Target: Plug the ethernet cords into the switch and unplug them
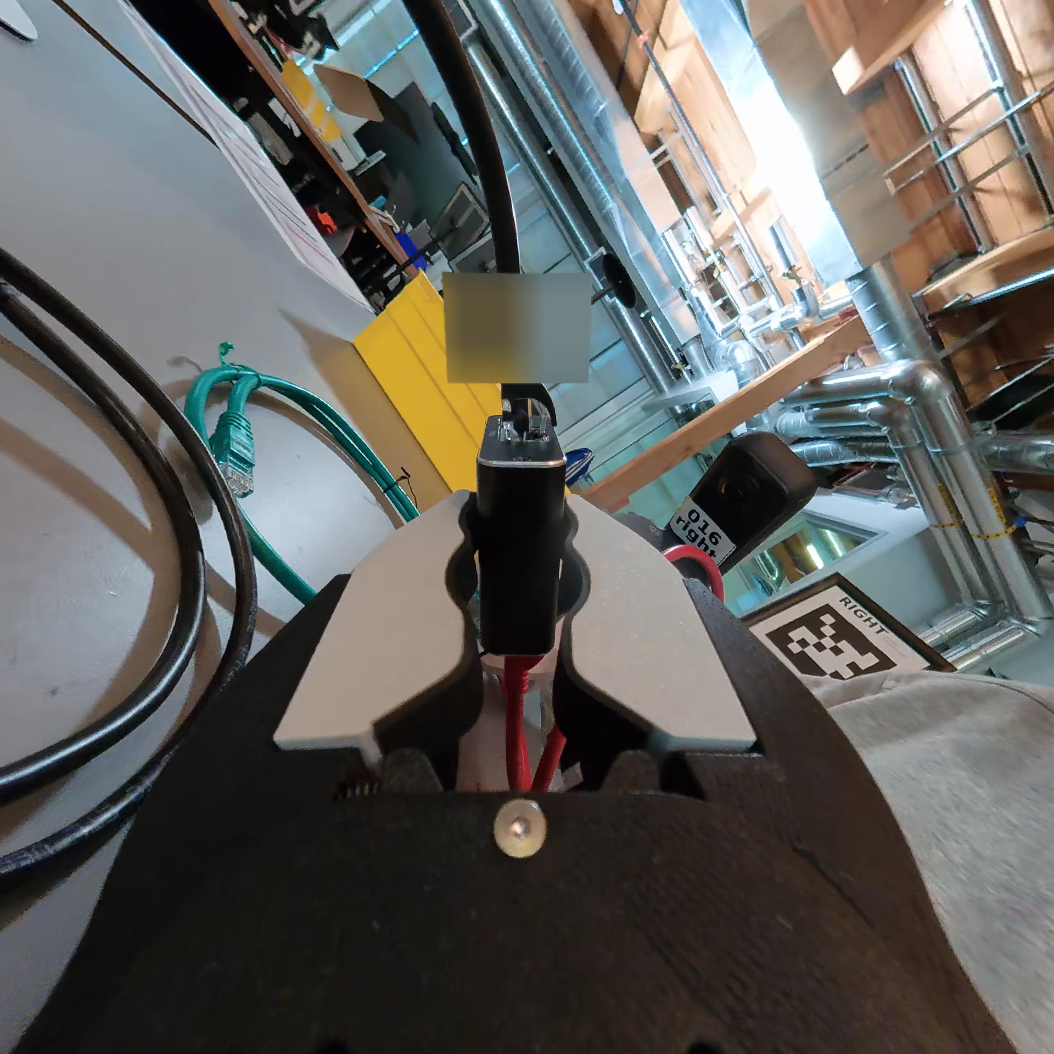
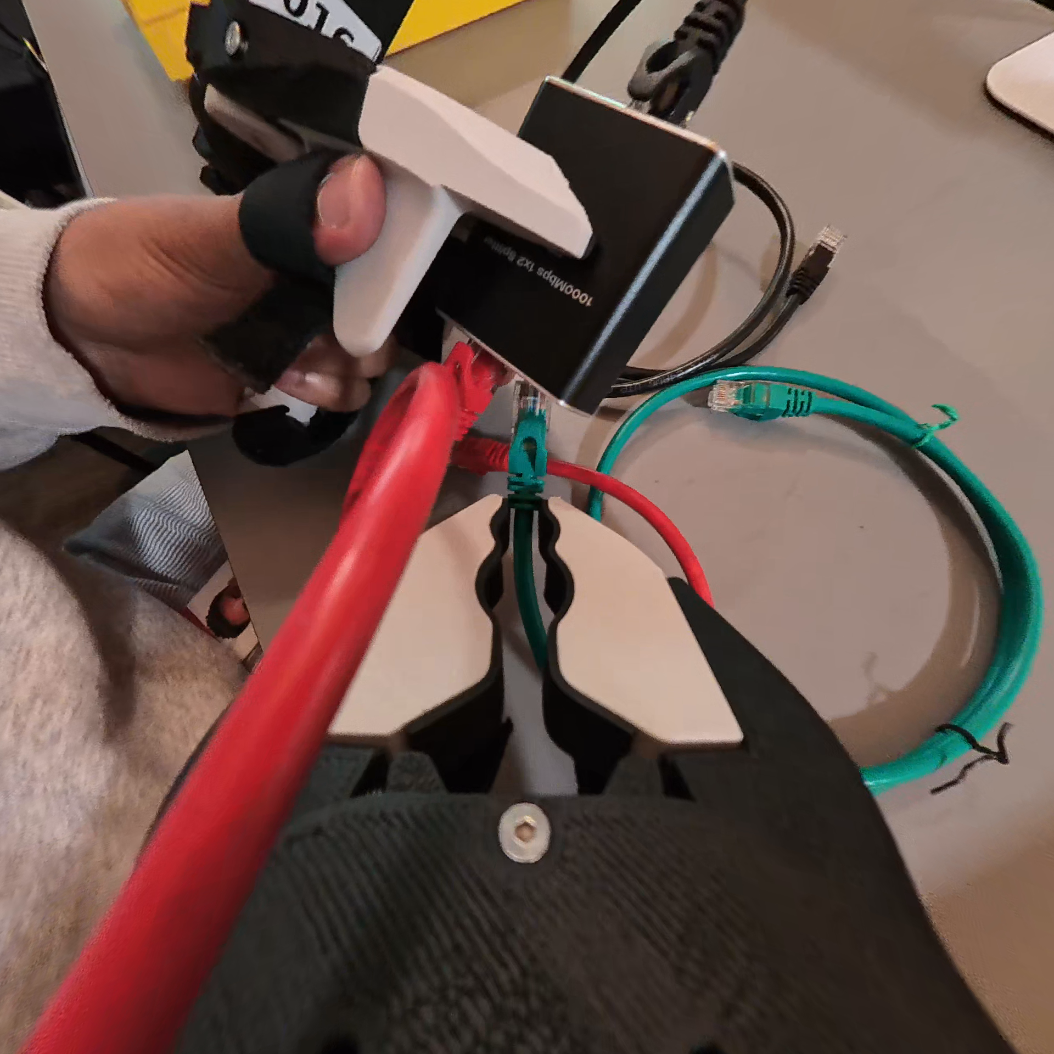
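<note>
- Switch [image 2: 639, 239], a black box, is held up off the grey surface [image 2: 827, 570] near its front-left edge; surface edge [image 2: 228, 542] drops off just left of the right tool.
- Left tool [image 1: 520, 513] clenched on the switch, fingers [image 1: 399, 616] pressing both narrow sides. In the right wrist view the left tool [image 2: 473, 188] comes in from upper left and a hand [image 2: 171, 296] grips it.
- Right tool [image 2: 523, 507] clenched on the green cord [image 2: 527, 570], just behind the boot. Green plug [image 2: 529, 410] pokes out past the fingertips and sits right below the switch's near face; can't tell if it touches a port.
- Red cord [image 2: 319, 627] runs blurred along the left side of the right tool, and its plug [image 2: 473, 376] is at the switch's near face, appears seated. A second red run [image 2: 639, 502] curves behind the right tool.
- Black cord [image 2: 678, 51] is plugged into the switch's far end; in the left wrist view black cord [image 1: 490, 171] rises out of frame, partly under a blur patch.
- Green cord's other end [image 2: 753, 399] lies loose on the surface, right of the switch; the coil loops to the right, open surface inside the loop.
- Loose black plug [image 2: 815, 262] lies on the surface, right of the switch.
- Ports on the near face are mostly hidden by the left tool's finger and the red plug.
- Yellow sheet [image 1: 410, 376] sits at the far surface edge.
</note>
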Motion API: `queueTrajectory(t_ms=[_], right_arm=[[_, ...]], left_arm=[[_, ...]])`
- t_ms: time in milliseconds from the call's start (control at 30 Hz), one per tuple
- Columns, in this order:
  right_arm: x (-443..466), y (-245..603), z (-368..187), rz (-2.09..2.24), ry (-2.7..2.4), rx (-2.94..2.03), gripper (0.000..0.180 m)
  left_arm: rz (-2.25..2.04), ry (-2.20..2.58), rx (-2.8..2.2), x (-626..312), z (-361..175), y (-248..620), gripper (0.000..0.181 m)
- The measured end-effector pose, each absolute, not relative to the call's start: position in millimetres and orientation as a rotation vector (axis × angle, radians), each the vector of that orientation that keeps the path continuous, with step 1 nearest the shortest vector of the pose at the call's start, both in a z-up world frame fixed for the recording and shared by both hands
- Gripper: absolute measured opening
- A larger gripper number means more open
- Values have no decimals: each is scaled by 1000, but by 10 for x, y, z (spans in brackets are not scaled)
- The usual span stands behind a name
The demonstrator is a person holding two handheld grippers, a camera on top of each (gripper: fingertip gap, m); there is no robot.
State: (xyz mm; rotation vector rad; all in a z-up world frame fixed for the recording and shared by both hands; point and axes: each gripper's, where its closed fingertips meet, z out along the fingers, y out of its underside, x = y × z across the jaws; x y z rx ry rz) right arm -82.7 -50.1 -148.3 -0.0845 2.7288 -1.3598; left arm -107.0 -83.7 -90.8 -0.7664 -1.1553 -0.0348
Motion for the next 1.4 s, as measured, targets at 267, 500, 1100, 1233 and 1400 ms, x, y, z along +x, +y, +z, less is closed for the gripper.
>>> queueTrajectory(t_ms=[267, 500, 1100, 1233, 1400], right_arm=[[-847, -501, -1398, -1408, 2695, -43, 9], [-802, -517, -1468, -1387, 2703, -39, 9], [-1242, -391, -1525, -1387, 3112, -346, 10], [-1654, -302, -1328, -1543, 3107, -92, 10], [-2223, -25, -1277, -1586, 3052, 265, 10]], left_arm=[[-9, -1180, -698, -1083, -947, -974, 24], [-37, -1172, -695, -1096, -966, -891, 24], [-67, -1106, -479, -1007, -774, -1427, 24], [-126, -1105, -428, -1007, -788, -1489, 25], [-159, -1082, -420, -997, -754, -1502, 24]])
